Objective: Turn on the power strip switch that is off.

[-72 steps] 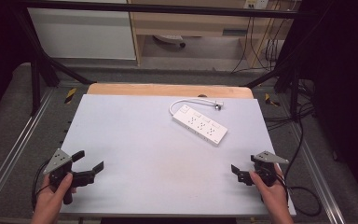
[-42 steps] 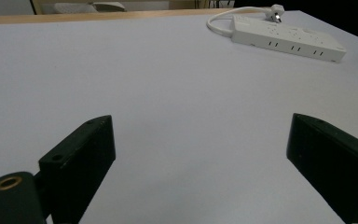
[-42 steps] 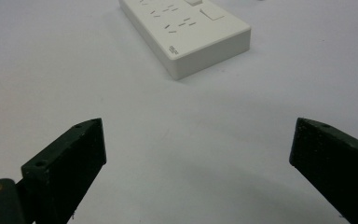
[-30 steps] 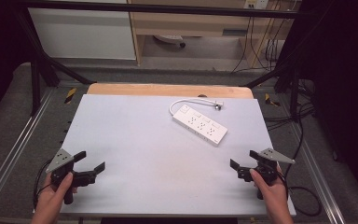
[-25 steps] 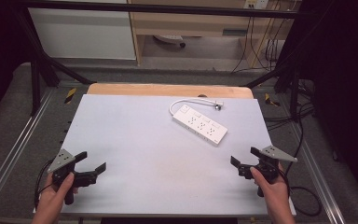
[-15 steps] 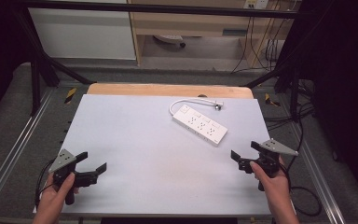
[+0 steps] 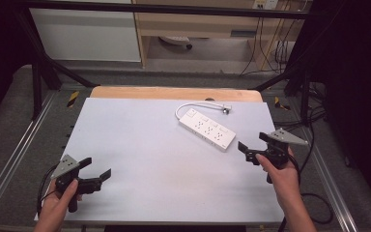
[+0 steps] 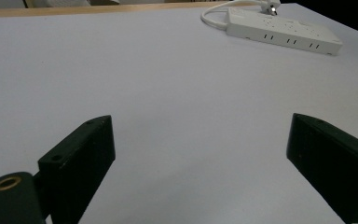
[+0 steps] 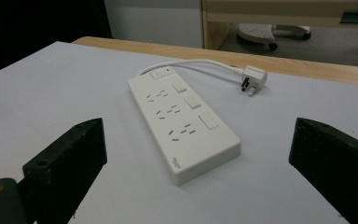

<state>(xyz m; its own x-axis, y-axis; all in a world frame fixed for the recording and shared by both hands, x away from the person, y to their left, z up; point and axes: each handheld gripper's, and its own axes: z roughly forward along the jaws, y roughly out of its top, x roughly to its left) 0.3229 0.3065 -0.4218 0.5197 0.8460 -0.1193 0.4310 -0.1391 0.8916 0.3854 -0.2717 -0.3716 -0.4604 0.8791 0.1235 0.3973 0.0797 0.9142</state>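
Power strip first: one white strip lies flat on the pale table, in the far right part of it. Its long axis runs on a slant, from the far-left end where the cord leaves it down toward the near-right end, which points roughly at my right gripper. The short white cord loops out from the far end and curves right to a single plug resting on the table just beyond the strip. I count three sockets in a row along the top face, three square switches beside them, and one smaller switch at the cord end.

My right gripper's jaws stand wide apart and hold nothing; in the right gripper view the strip lies ahead of them, framed by the gap but not touching either jaw. My left gripper sits near the front left corner, jaws also spread wide and empty over bare table, well apart from the strip, which shows far off at the upper right in the left gripper view.
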